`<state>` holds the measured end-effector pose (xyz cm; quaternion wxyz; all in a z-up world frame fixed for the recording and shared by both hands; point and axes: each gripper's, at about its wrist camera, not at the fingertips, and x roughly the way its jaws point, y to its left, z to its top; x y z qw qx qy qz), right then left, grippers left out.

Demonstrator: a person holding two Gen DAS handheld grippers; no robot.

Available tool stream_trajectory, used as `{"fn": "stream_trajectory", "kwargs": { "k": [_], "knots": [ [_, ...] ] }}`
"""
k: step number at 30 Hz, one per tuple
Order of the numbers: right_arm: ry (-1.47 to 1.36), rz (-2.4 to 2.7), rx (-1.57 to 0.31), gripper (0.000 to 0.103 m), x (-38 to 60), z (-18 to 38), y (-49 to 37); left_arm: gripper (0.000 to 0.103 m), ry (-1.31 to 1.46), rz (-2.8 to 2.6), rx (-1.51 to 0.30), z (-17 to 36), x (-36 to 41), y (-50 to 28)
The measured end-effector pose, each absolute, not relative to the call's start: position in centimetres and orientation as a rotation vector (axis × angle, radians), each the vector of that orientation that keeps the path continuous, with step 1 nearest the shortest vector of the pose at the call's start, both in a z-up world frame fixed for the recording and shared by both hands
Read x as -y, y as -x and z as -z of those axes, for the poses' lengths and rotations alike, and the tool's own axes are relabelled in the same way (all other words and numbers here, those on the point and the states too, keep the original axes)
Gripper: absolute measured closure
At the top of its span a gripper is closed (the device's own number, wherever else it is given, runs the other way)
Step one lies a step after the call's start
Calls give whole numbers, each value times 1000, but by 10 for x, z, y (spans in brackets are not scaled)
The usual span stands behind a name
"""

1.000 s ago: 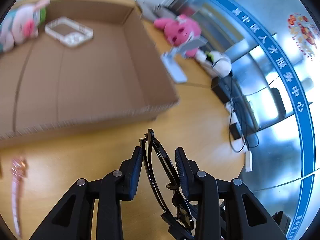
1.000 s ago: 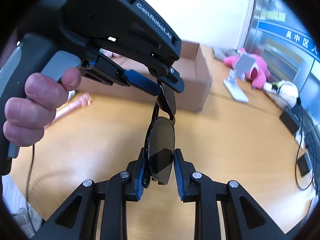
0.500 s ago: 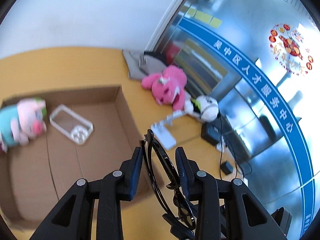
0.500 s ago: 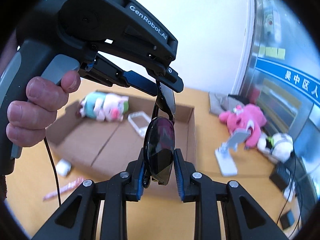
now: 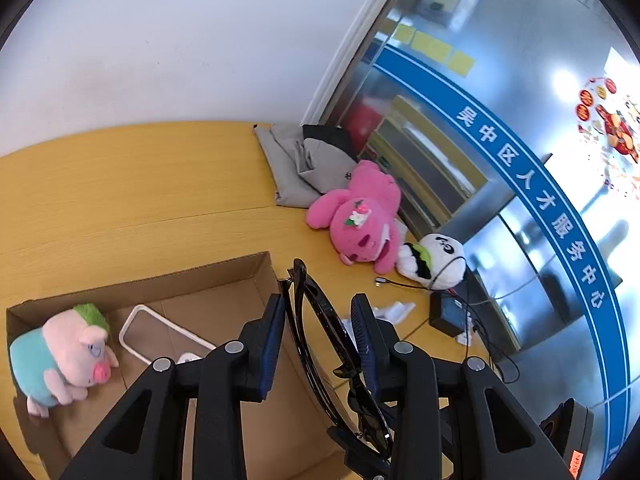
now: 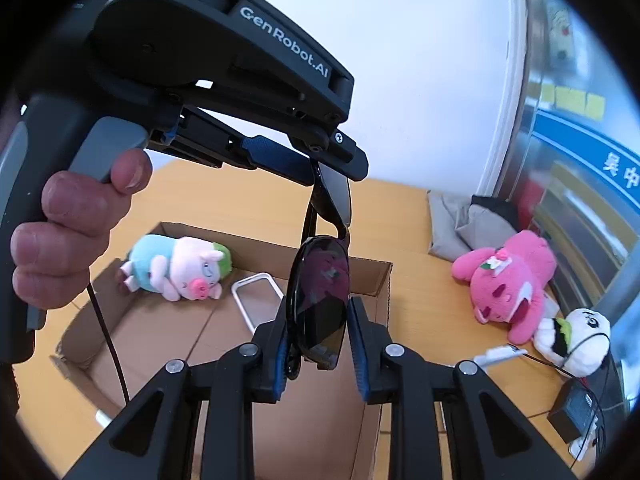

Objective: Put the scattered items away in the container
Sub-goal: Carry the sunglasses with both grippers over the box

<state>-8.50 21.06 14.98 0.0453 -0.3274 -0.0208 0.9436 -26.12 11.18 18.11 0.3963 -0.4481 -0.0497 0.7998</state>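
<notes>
Black sunglasses hang in the air above the open cardboard box. My left gripper is shut on their frame; it shows from the side in the right wrist view. My right gripper is shut on the lower lens. In the box lie a pig plush in a blue shirt, also in the left wrist view, and a white phone case, also there.
On the wooden table right of the box lie a pink plush, a panda plush, folded grey cloth, a white phone stand and a black adapter with cables. A glass partition stands at the right.
Both grippers have risen together with the sunglasses and moved from in front of the box to above its near right part. The box interior now shows below them.
</notes>
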Motion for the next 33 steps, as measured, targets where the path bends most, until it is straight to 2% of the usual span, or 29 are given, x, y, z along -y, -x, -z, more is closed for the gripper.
{"fn": "stream_trajectory", "kwargs": {
  "k": [8,17,27,33],
  "knots": [
    [1276,-2790,-21,78,-229,-89,164,67,1340,-1954,124,-104,-133,337],
    [1550,-2637,-80,79,-240,-14,202,67,1512,-1826,146,-8,-150,374],
    [1687,-2507,-56,79,-242,25,207,67,1594,-1765,98,42,-172,375],
    [1703,-2479,-36,80,-237,35,208,66,1600,-1762,110,53,-174,375]
  ]
}}
